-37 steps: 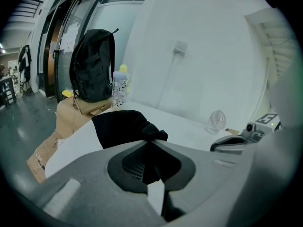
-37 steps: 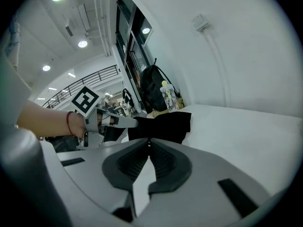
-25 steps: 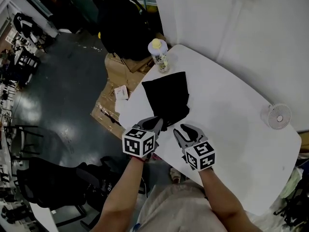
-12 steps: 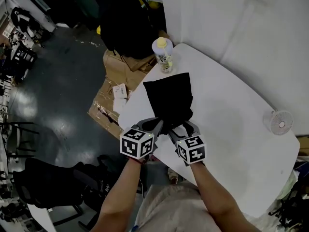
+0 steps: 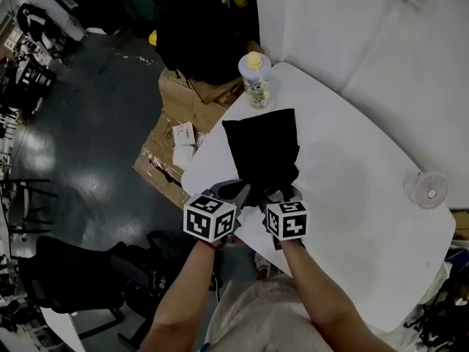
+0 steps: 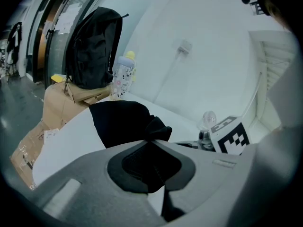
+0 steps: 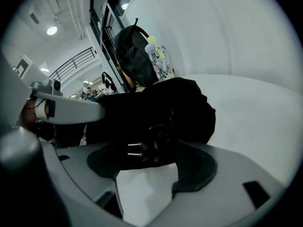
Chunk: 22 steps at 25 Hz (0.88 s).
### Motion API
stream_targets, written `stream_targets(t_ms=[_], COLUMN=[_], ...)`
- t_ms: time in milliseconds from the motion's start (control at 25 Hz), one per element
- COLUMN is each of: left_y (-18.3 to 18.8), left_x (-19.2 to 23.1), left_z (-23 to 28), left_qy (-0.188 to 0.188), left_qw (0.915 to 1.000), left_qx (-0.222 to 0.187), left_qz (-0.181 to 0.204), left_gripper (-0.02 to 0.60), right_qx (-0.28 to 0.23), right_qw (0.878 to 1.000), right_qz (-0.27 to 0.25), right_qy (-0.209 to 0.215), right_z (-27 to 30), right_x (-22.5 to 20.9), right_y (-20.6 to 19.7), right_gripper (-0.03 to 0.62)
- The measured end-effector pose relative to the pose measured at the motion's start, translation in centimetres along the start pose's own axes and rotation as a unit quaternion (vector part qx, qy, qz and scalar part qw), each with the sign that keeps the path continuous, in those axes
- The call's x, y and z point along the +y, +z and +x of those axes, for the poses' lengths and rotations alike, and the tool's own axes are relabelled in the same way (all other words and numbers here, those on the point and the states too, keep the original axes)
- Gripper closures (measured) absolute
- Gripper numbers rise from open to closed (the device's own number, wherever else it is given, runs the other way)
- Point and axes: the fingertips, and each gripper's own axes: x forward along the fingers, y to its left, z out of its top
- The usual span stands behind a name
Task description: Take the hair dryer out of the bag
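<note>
On the white table [image 5: 352, 174], left gripper [image 5: 238, 191] clamps the near edge of the black bag [image 5: 262, 149]; right gripper [image 5: 283, 194] jaws have just been opening and stand wide around a plug [image 7: 142, 150] at its mouth (hair dryer body hidden inside).

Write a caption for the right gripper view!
Right gripper, jaws just opened wider, straddles a two-pin plug at the black bag.
</note>
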Motion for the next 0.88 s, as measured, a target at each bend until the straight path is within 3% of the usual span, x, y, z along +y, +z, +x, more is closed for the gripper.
stream_targets(t_ms=[200,880], left_y=[-0.2,-1.3], left_x=[-0.1,-0.9], left_z=[0.1,0.1], left_qy=[-0.004,-0.003], left_qw=[1.0,0.9999], left_qx=[0.001,0.014], left_qz=[-0.003,-0.006], left_gripper=[0.562,0.561], right_qx=[0.014,0.073], right_qw=[1.0,0.996], right_qz=[0.012,-0.037], right_qy=[-0.003,-0.017], right_z=[0.9,-0.7], right_x=[-0.3,-1.6], right_y=[-0.3,-1.6], right_gripper=[0.296,0.343])
